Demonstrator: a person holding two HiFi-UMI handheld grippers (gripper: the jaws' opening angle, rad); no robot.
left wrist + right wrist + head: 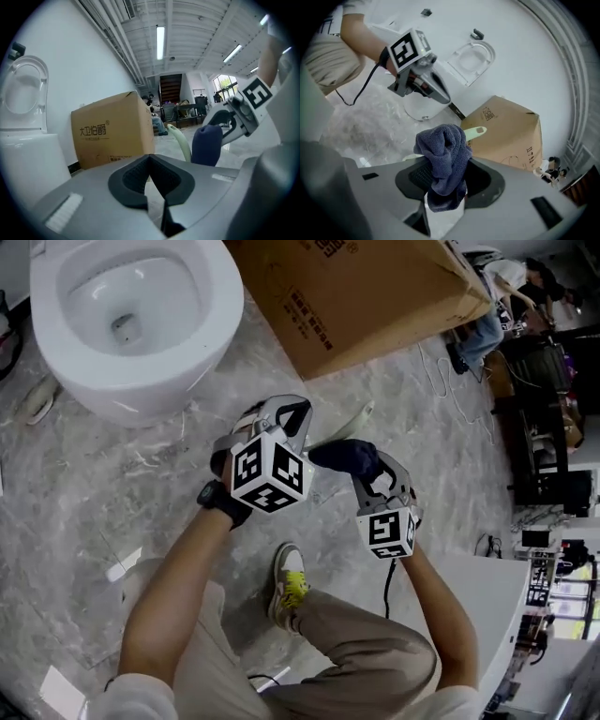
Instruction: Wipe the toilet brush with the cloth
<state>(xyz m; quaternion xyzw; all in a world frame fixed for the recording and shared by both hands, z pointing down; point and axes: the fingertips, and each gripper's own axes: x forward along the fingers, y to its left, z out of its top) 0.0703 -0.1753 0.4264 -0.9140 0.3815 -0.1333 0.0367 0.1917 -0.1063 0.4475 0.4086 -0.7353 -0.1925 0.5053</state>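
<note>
Holding cloth (445, 150) clamped in right gripper (447, 180) fingers at pale toilet brush (477, 131) handle near box (506, 136), left gripper (152, 180) fingers closed, empty; judging wipe barely started, most of brush undone.

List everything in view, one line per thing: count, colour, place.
toilet: one, white, top left of the head view, lid up.
cardboard box: one, brown, on the floor right of the toilet.
toilet brush: one, pale green handle showing past the cloth; head not visible.
cloth: one, dark blue, clamped in the right gripper.
scraps: a few, white, on the grey floor at lower left.
shoe: one, white and yellow-green, bottom centre.
forearms: two, bare; black watch on the left.
left gripper: one, grey, jaws together.
right gripper: one, grey, shut on the cloth.
</note>
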